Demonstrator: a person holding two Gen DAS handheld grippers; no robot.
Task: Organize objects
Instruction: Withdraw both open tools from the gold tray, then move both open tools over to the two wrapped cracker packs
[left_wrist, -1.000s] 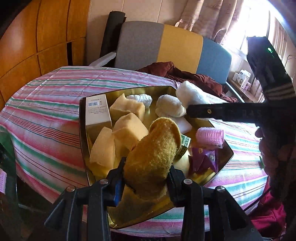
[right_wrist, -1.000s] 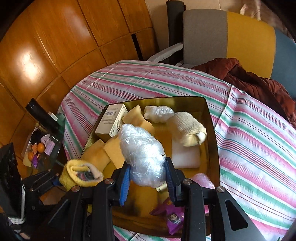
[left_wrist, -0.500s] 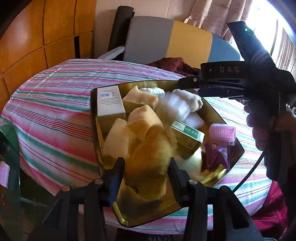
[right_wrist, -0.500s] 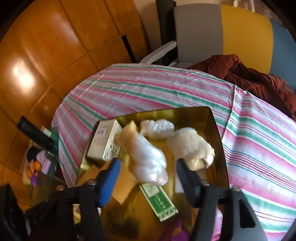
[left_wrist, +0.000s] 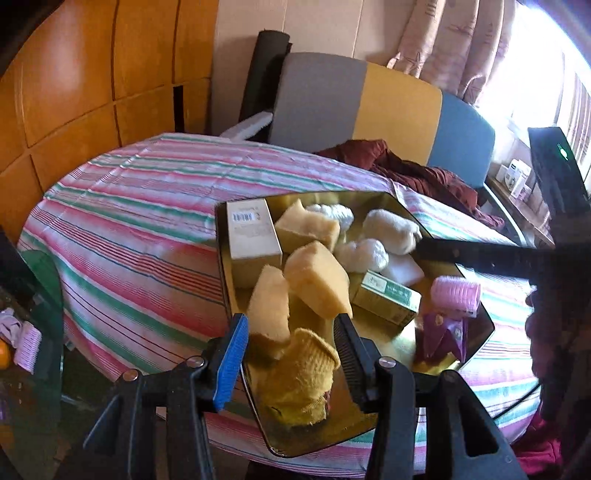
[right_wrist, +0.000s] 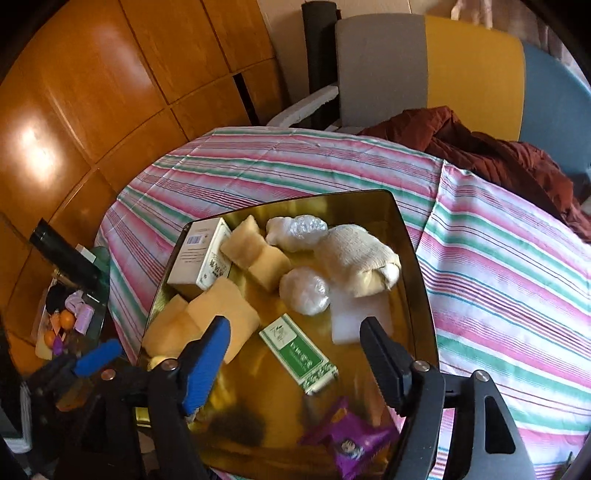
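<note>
A: Tray contents, pls.

B: Gold tray (right_wrist: 406, 236) sitting on striped tablecloth (right_wrist: 498, 258) over table. Inside: white box w/ barcode (left_wrist: 251, 236) at far-left corner; 3 tan sponges (left_wrist: 317, 282) leaning on each other just beside it; 2 plastic-wrapped white bundles (right_wrist: 304, 290); cream sock roll (right_wrist: 356, 258) lying partly on a flat white block (right_wrist: 354, 314); green box (right_wrist: 297, 352) lying flat mid-tray; pink hair roller (left_wrist: 456, 295) by right rim; purple packet (right_wrist: 351, 443) at near edge.

A: Yellow sock?

B: Yellow sock roll (left_wrist: 299, 373) lying in near corner of tray, touching the nearest sponge.

A: Left gripper?

B: Left gripper (left_wrist: 291, 354) hanging over that roll, jaws apart, sock sitting loose between them, pads not pressing on it.

A: Right?

B: Right gripper (right_wrist: 291, 354) hovering over mid-tray, jaws spreading wide, gripping nothing; green box lying below the gap.

A: Surroundings?

B: Grey/yellow/blue chair (right_wrist: 443, 70) behind table w/ maroon cloth (right_wrist: 498, 158) draped on it. Low glass side shelf (right_wrist: 70, 317) at left holding small misc items, too small to ID.
</note>
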